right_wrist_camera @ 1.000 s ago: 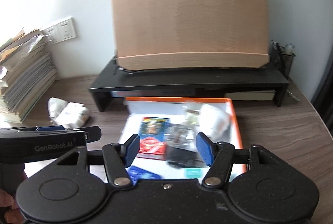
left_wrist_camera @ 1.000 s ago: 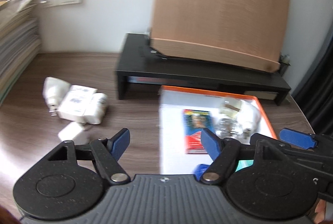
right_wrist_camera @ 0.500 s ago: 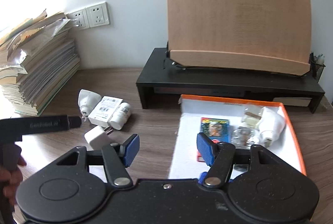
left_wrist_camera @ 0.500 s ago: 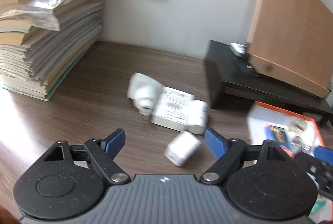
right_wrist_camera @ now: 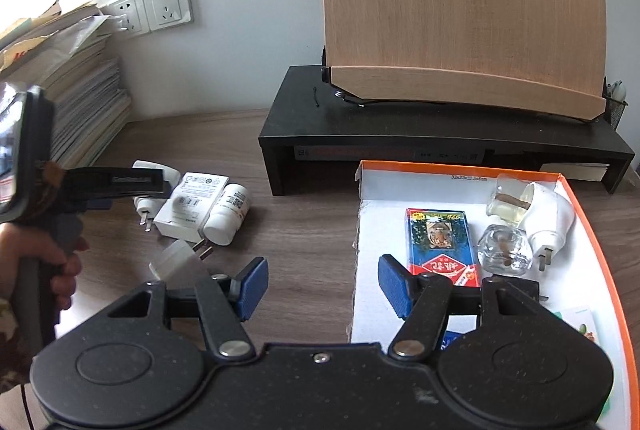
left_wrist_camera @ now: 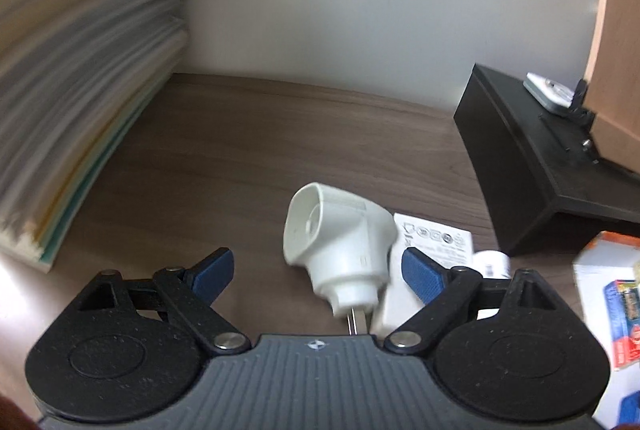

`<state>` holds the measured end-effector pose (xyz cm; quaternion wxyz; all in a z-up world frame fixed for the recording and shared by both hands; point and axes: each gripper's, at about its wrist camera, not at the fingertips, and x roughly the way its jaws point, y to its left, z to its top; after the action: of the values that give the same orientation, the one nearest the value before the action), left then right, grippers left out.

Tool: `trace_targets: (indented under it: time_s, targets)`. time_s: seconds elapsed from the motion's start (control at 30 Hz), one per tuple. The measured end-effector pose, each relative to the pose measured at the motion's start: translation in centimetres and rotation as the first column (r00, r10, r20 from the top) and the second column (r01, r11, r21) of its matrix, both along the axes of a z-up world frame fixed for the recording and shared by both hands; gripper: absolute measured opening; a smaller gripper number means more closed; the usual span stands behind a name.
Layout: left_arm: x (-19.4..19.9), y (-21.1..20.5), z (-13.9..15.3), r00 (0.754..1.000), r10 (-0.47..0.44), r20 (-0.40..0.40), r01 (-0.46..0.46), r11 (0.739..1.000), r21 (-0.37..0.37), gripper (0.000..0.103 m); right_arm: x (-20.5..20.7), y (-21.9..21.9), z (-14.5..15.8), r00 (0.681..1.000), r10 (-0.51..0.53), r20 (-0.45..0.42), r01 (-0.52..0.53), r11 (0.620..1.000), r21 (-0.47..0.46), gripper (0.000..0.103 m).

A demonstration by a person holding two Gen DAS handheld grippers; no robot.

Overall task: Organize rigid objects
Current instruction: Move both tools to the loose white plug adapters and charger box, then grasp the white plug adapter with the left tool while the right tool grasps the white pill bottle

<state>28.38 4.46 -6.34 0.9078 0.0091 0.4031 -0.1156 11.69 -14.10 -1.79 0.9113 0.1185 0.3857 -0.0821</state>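
On the wooden desk (right_wrist_camera: 304, 230), the left gripper (left_wrist_camera: 318, 272) hangs over a white plug adapter (left_wrist_camera: 340, 242), jaws opening wide around it, pads seemingly clear, though blur hampers judging. A white box (right_wrist_camera: 192, 206) and bottle (right_wrist_camera: 228, 214) lie beside it. The right gripper (right_wrist_camera: 322, 284), part-open and empty, straddles the orange-rimmed tray's (right_wrist_camera: 600, 250) edge.

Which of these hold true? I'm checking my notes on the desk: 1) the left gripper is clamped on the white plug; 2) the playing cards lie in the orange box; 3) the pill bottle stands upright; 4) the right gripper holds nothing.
1) False: the left gripper is opening and its pads do not press the white plug.
2) True: the playing cards lie in the orange box.
3) False: the pill bottle lies on its side.
4) True: the right gripper is open, empty.
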Motion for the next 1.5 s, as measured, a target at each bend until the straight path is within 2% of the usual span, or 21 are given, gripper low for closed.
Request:
trace_targets:
  time_s: [0.17, 0.4, 0.43, 0.5, 0.57, 0.83, 1.0, 1.17, 1.3, 1.5]
  targets:
    - [1.6, 0.9, -0.7, 0.999, -0.021, 0.027, 0.022, 1.0, -0.023, 0.1, 1.4, 0.3, -0.5, 1.0, -0.001, 0.001, 0.001, 1.0, 0.007, 0.074]
    - [1.8, 1.8, -1.9, 0.997, -0.063, 0.043, 0.063, 0.998, 0.0, 0.098, 4.0, 1.6, -1.5, 1.0, 0.028, -0.003, -0.028, 0.999, 0.032, 0.074]
    - [1.7, 1.7, -2.0, 0.996, -0.064, 0.055, 0.064, 0.998, 0.0, 0.096, 4.4, 1.8, -1.6, 0.999, 0.034, -0.003, -0.034, 0.999, 0.038, 0.074]
    - [1.4, 1.7, -2.0, 0.993, -0.089, 0.082, 0.088, 0.996, 0.006, 0.077, 5.4, 2.2, -1.8, 0.999, 0.044, -0.007, -0.043, 0.998, 0.051, 0.074]
    - [1.2, 1.6, -2.0, 0.989, -0.111, 0.099, 0.11, 0.994, 0.015, 0.067, 6.4, 2.5, -2.0, 0.999, 0.053, -0.004, -0.052, 0.996, 0.065, 0.074]
    - [0.2, 3.8, -1.0, 0.993, -0.085, 0.079, 0.089, 0.995, -0.048, 0.066, 10.5, 3.9, -3.4, 0.996, 0.088, -0.021, -0.085, 0.991, 0.107, 0.073]
    - [-1.4, 5.4, 0.0, 0.995, -0.065, 0.077, 0.072, 0.994, -0.081, 0.066, 13.0, 4.4, -4.8, 0.994, 0.091, -0.064, -0.084, 0.991, 0.102, 0.067]
    - [-2.9, 6.0, 0.7, 0.995, -0.071, 0.067, 0.077, 0.993, -0.091, 0.066, 13.3, 4.3, -4.9, 0.994, 0.096, -0.053, -0.091, 0.992, 0.085, 0.066]
    - [-3.6, 6.3, 0.9, 0.997, -0.065, 0.04, 0.069, 0.991, -0.117, 0.066, 13.2, 3.8, -5.1, 0.996, 0.075, -0.054, -0.069, 0.992, 0.108, 0.063]
    - [-4.4, 6.2, 1.2, 0.996, -0.087, 0.024, 0.089, 0.99, -0.111, 0.066, 13.4, 4.3, -5.2, 0.996, 0.075, -0.054, -0.073, 0.996, 0.049, 0.057]
